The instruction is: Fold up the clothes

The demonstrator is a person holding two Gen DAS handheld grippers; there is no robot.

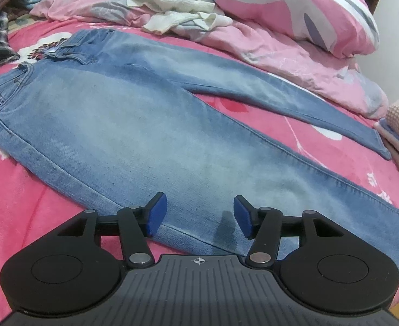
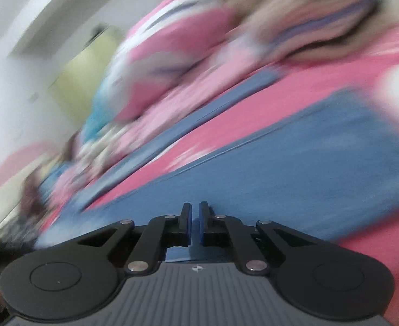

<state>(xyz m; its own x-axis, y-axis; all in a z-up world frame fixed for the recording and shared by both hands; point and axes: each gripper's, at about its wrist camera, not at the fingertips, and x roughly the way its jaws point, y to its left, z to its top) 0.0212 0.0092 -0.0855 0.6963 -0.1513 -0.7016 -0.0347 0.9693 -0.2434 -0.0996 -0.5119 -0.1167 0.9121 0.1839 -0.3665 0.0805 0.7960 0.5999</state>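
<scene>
Blue-padded, my left hand-held gripper (image 1: 196, 216) hangs open over the near edge of the jeans (image 1: 134, 125), spread flat on the pink bed (image 1: 321, 163); my right hand-held gripper (image 2: 195, 221) is closed, empty, above blurred denim, bedding beyond.

We note one pair of light blue, faded jeans (image 1: 134, 125) lying flat and unfolded on the pink bedspread (image 1: 31, 203). Waistband sits toward 10 o'clock in the left wrist view; both legs run toward 4 o'clock, splayed apart in a narrow V. The right wrist view is blurred; denim (image 2: 280, 174) fills its lower half.
</scene>
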